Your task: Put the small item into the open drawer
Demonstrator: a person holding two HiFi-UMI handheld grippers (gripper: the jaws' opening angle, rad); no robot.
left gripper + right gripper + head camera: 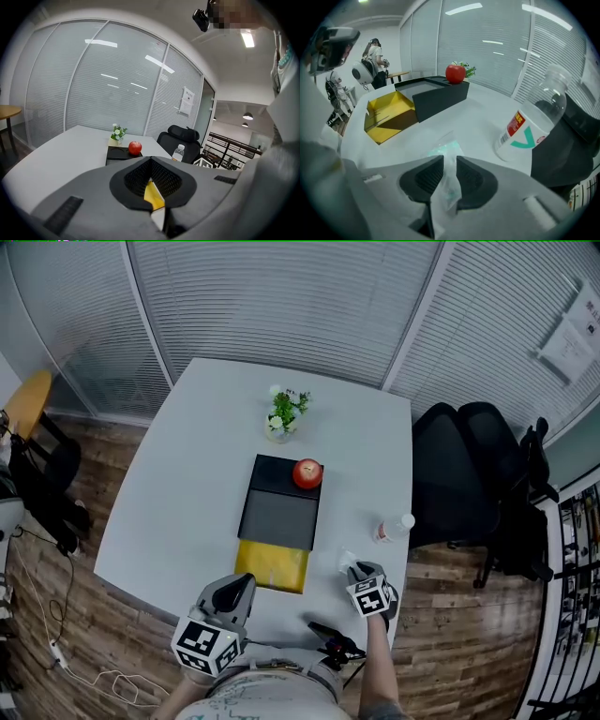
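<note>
tongs [447,162] apart | clear packet [449,185] between them | bottle [530,125] at right

Clear packet [446,152] (greenish inside) lies right of open yellow drawer [272,566].

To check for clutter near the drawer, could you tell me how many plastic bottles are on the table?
1. The plastic bottle stands near the right edge of the white table, just beyond the right hand-held gripper. None seems hidden.

The table [187,484] looks matt, the apple [307,472] glossy, the packet [449,180] probably thin clear plastic.
</note>
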